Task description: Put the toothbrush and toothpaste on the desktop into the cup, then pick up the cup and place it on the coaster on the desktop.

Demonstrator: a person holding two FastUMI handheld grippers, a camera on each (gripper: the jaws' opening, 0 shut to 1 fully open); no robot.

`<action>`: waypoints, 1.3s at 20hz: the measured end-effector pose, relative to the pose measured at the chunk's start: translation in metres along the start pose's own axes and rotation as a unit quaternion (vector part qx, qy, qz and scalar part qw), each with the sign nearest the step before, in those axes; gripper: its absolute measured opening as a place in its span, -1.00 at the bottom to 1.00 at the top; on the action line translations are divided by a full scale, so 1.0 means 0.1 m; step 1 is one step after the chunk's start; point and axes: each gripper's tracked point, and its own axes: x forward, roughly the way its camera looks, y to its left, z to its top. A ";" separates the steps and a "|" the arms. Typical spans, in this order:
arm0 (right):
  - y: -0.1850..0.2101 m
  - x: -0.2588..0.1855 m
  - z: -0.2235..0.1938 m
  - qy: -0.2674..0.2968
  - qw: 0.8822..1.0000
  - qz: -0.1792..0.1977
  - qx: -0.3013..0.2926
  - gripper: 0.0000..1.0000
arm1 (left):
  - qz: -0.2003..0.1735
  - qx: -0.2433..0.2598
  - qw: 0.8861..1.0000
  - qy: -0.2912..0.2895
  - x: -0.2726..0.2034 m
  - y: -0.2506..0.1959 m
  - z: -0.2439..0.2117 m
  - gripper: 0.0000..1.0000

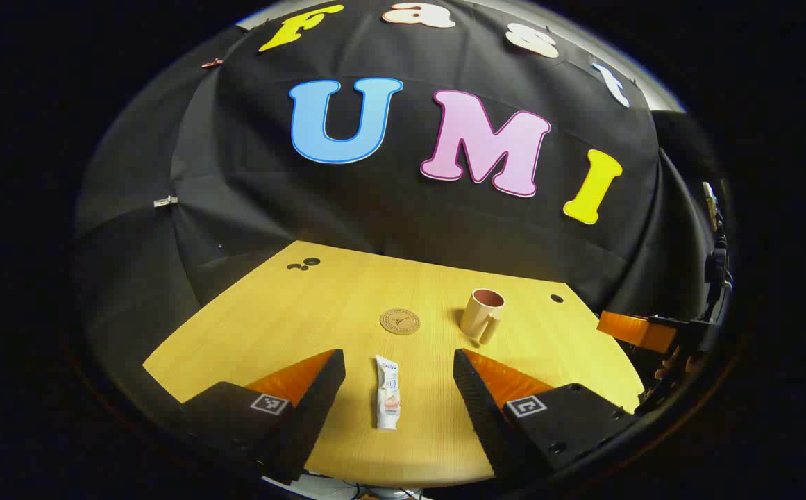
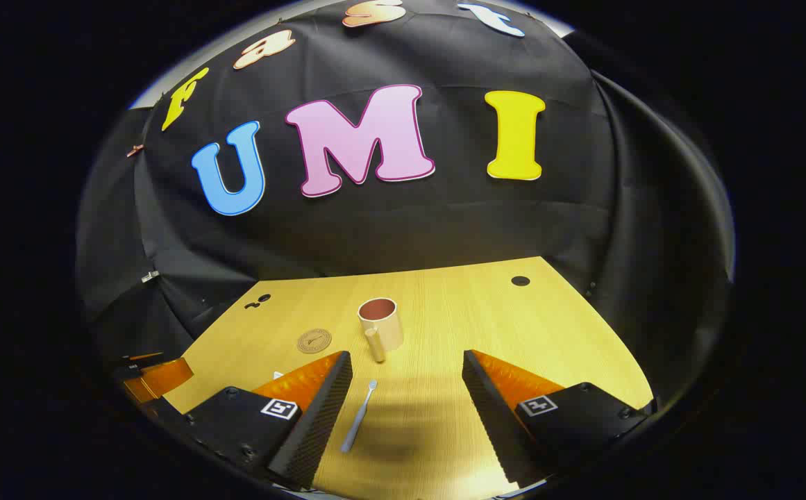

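A white toothpaste tube [image 1: 388,392] lies flat on the wooden desktop [image 1: 291,319], between the spread fingers of my left gripper [image 1: 398,369], which is open. Beyond it sits a round cork coaster [image 1: 400,321], and to its right stands a beige cup [image 1: 482,314] with its handle toward me. In the right gripper view a pale toothbrush [image 2: 359,416] lies between the fingers of my right gripper [image 2: 407,371], also open and holding nothing. The cup [image 2: 380,323] stands just past it, with the coaster [image 2: 314,340] to its left.
The other gripper [image 1: 642,331] shows at the desktop's right edge in the left gripper view, and its counterpart [image 2: 156,375] at the left edge in the right gripper view. Small dark holes [image 1: 303,264] mark the far corners. Black cloth walls close off the back.
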 end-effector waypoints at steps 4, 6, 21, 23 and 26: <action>0.02 0.01 0.02 -0.001 1.000 0.004 -0.004 0.96 | 0.000 0.003 1.000 -0.003 0.03 0.00 0.04 0.95; 0.03 0.01 0.07 -0.006 1.000 0.004 -0.011 0.97 | 0.000 0.004 1.000 -0.005 0.05 0.01 0.05 0.95; 0.07 0.24 0.33 -0.015 0.999 0.022 -0.030 0.96 | -0.014 -0.020 0.998 0.051 0.45 0.09 -0.11 0.95; 0.10 0.29 0.33 -0.010 0.999 0.033 -0.031 0.96 | -0.016 -0.027 0.997 0.071 0.58 0.11 -0.20 0.95; 0.13 0.40 0.29 0.002 0.999 0.047 -0.027 0.96 | -0.014 -0.012 0.994 0.106 0.82 0.13 -0.42 0.94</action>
